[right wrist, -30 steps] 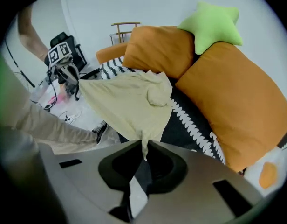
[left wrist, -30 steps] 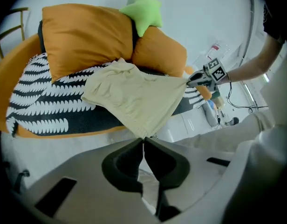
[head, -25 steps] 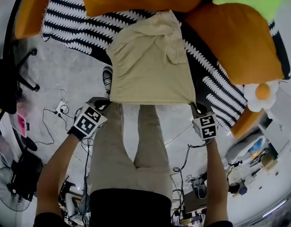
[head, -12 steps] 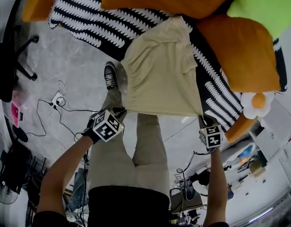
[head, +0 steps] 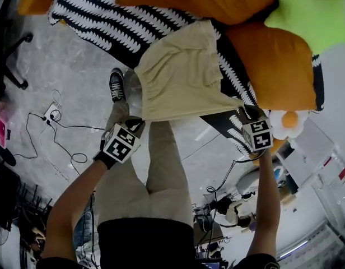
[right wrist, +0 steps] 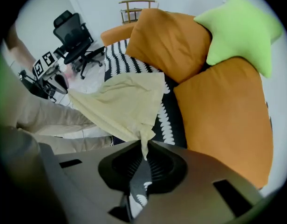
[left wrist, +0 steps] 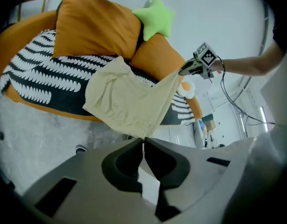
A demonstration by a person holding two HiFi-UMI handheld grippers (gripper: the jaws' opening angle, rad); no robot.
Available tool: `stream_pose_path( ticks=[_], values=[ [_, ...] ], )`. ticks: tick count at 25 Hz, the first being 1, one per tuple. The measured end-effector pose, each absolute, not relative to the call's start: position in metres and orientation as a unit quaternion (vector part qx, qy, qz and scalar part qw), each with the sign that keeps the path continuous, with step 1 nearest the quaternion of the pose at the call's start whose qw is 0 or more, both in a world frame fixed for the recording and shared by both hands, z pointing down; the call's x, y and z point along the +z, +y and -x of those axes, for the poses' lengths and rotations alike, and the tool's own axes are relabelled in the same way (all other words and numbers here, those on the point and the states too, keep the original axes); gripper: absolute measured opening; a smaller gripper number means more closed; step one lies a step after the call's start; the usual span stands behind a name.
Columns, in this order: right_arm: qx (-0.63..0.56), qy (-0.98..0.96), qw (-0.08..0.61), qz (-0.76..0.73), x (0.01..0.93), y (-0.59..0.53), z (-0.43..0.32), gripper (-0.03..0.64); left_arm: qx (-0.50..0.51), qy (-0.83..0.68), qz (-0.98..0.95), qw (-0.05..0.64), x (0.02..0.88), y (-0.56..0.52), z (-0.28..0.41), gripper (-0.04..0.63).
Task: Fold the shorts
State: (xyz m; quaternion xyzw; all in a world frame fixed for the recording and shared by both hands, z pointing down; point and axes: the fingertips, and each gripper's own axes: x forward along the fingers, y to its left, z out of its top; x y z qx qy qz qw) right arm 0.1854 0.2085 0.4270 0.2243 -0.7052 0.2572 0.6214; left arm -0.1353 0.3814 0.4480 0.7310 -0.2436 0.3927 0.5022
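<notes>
The beige shorts (head: 181, 74) hang stretched between both grippers, their far end lying on the striped sofa seat (head: 105, 21). My left gripper (head: 138, 122) is shut on the near left corner of the cloth, just over the person's leg. My right gripper (head: 248, 112) is shut on the near right corner, higher and further right. In the left gripper view the shorts (left wrist: 129, 99) run from my jaws (left wrist: 143, 141) up to the right gripper (left wrist: 187, 69). In the right gripper view a twisted corner of the shorts (right wrist: 120, 104) goes down into my shut jaws (right wrist: 144, 150).
Orange cushions (head: 279, 60) and a green star cushion (head: 315, 10) lie on the sofa behind the shorts. Cables (head: 55, 130) run over the grey floor on the left. The person's trousered legs (head: 144, 178) and a shoe (head: 116, 83) are below the cloth. An office chair (right wrist: 73, 34) stands far left.
The right gripper has swung right and upward with its corner, so the near edge of the shorts now slopes. The left gripper shifted a little sideways. Both grips hold.
</notes>
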Motion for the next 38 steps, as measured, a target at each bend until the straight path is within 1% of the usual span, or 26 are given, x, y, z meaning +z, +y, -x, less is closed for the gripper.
stream_pose_path(
  ticks=[4,8,10,11,12,14,15,19,20,23,26,28,30,32,34,37,38],
  values=[
    [0.235,-0.714,0.616,-0.237,0.432,0.132,-0.144,0.044,0.356,-0.288,-0.718,0.525,0.453,0.339,0.155,0.023],
    [0.212,-0.715,0.617,-0.252,0.453,0.054,-0.088,0.044,0.325,-0.334,-0.696,0.547,0.465,0.287,0.195,0.025],
    [0.204,-0.722,0.603,-0.272,0.472,0.008,-0.057,0.046,0.316,-0.367,-0.671,0.561,0.485,0.255,0.218,0.026],
    [0.198,-0.727,0.590,-0.291,0.480,-0.015,-0.040,0.059,0.317,-0.387,-0.654,0.568,0.497,0.240,0.232,0.031],
    [0.192,-0.731,0.575,-0.314,0.487,-0.036,-0.025,0.100,0.323,-0.404,-0.636,0.572,0.509,0.226,0.246,0.050],
    [0.191,-0.737,0.545,-0.351,0.491,-0.063,0.003,0.173,0.343,-0.426,-0.609,0.574,0.527,0.206,0.268,0.165],
    [0.197,-0.741,0.531,-0.362,0.489,-0.067,0.016,0.204,0.352,-0.431,-0.604,0.570,0.530,0.199,0.276,0.173],
    [0.219,-0.762,0.489,-0.365,0.473,-0.047,0.039,0.251,0.383,-0.420,-0.627,0.532,0.523,0.187,0.286,0.197],
    [0.218,-0.763,0.491,-0.359,0.473,-0.039,0.035,0.266,0.397,-0.410,-0.636,0.519,0.521,0.188,0.286,0.207],
    [0.217,-0.756,0.508,-0.350,0.477,-0.032,0.007,0.341,0.432,-0.385,-0.656,0.486,0.524,0.190,0.281,0.212],
    [0.253,-0.748,0.470,-0.393,0.473,-0.038,-0.032,0.339,0.440,-0.373,-0.667,0.472,0.532,0.190,0.272,0.213],
    [0.274,-0.742,0.450,-0.415,0.480,-0.025,-0.061,0.327,0.429,-0.365,-0.674,0.477,0.541,0.197,0.262,0.216],
    [0.287,-0.739,0.457,-0.403,0.502,0.006,-0.084,0.286,0.415,-0.349,-0.676,0.499,0.552,0.215,0.249,0.219],
    [0.306,-0.739,0.476,-0.366,0.532,0.043,-0.104,0.241,0.392,-0.325,-0.672,0.539,0.567,0.240,0.227,0.243],
    [0.324,-0.740,0.491,-0.327,0.560,0.074,-0.119,0.238,0.365,-0.316,-0.669,0.566,0.583,0.258,0.204,0.259],
    [0.330,-0.751,0.496,-0.285,0.586,0.104,-0.127,0.236,0.346,-0.320,-0.666,0.578,0.604,0.282,0.170,0.265],
    [0.332,-0.754,0.493,-0.280,0.592,0.108,-0.128,0.225,0.344,-0.322,-0.661,0.583,0.611,0.289,0.159,0.265]
  ],
)
